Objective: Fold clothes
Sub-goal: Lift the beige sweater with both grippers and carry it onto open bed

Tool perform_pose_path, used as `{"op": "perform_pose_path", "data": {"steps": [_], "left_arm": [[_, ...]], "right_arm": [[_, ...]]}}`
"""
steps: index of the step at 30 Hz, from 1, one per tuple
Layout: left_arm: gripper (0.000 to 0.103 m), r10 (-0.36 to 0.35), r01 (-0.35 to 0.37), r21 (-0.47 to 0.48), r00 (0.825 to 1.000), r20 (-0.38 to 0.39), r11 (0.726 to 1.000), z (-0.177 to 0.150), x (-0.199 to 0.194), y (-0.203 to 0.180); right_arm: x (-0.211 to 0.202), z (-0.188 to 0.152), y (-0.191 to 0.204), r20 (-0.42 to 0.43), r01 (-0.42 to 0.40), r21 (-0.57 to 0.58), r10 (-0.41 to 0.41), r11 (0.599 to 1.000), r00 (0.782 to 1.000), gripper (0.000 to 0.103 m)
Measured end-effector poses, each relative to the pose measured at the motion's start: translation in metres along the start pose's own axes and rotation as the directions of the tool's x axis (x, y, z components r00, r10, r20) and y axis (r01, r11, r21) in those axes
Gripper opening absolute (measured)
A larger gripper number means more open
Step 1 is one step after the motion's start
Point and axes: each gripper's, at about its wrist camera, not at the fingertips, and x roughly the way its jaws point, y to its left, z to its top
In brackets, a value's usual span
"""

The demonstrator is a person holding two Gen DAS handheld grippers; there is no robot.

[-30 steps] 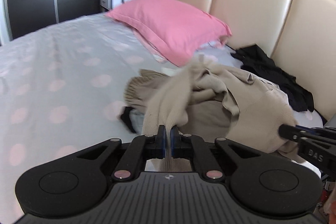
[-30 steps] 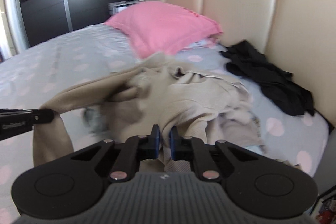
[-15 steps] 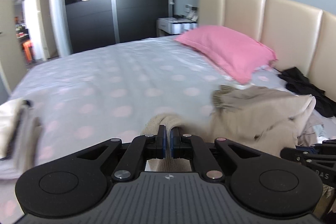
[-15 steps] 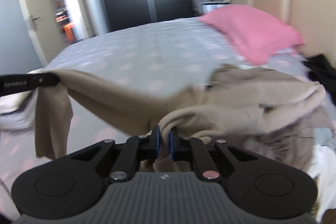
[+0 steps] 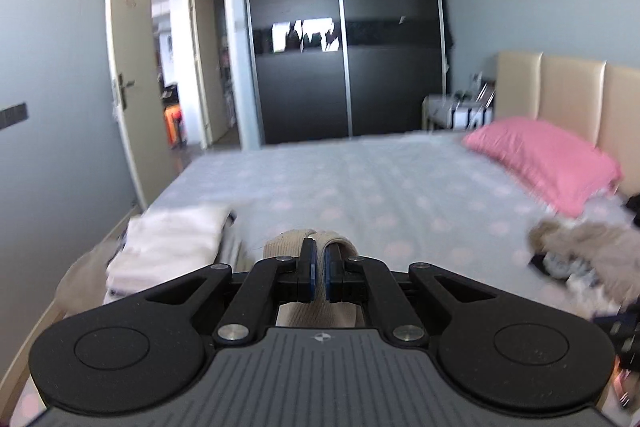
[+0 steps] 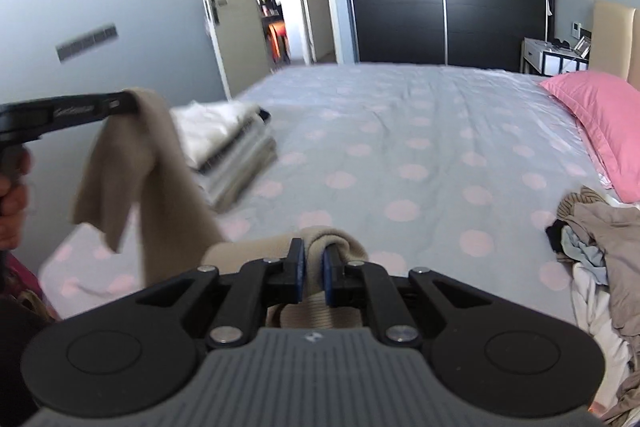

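Observation:
A beige knit garment [image 6: 168, 183] hangs in the air above the bed, stretched between my two grippers. My left gripper [image 5: 319, 269] is shut on a bunched beige edge [image 5: 312, 241] of it. In the right wrist view the left gripper [image 6: 120, 103] shows at the left, cloth draping down from its tip. My right gripper [image 6: 312, 273] is shut on another fold of the garment [image 6: 332, 241]. A pile of unfolded clothes [image 6: 600, 235] lies at the right, near the pink pillow [image 6: 600, 119].
A stack of folded white and grey clothes [image 6: 228, 143] sits at the bed's left edge. The dotted grey bedsheet [image 6: 400, 147] spreads ahead. A dark wardrobe [image 5: 344, 39], an open door [image 5: 128, 67] and a beige headboard [image 5: 580, 95] surround the bed. A hand [image 6: 12, 195] holds the left gripper.
Both grippers lifted the beige garment off the pile and swung left, away from the headboard. The folded stack has come into view and the pile now lies far right.

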Motion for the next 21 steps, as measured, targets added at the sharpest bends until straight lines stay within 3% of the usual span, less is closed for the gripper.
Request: {"op": "perform_pose_path", "data": {"steps": [3,6,9,14,19,21], "left_arm": [[0.002,0.013,-0.012,0.008,0.997,-0.076,1.000,-0.028,0.024,0.010],[0.002,0.027,-0.022,0.034,0.989,-0.147,0.999,-0.052,0.046,0.017],[0.003,0.041,-0.023,0.084,0.975,-0.218,0.996,-0.067,0.072,0.015],[0.003,0.026,0.010,0.125,0.958,-0.286,0.992,-0.095,0.113,0.006],[0.004,-0.023,0.068,0.127,0.946,-0.325,0.990,-0.111,0.129,-0.006],[0.010,-0.032,0.081,0.141,0.945,-0.324,0.987,-0.113,0.131,-0.011]], "right_arm": [[0.016,0.002,0.006,-0.034,0.026,-0.028,-0.027,0.999,0.999,0.010],[0.055,-0.007,-0.038,-0.134,0.137,-0.035,-0.141,0.990,0.981,0.011],[0.081,-0.017,-0.063,-0.213,0.179,-0.051,-0.186,0.983,0.959,0.011],[0.101,-0.028,-0.082,-0.278,0.165,-0.041,-0.170,0.985,0.946,0.011],[0.114,-0.030,-0.101,-0.317,0.131,0.050,-0.109,0.990,0.942,0.013],[0.110,-0.027,-0.106,-0.325,0.115,0.110,-0.073,0.987,0.943,0.018]]}}
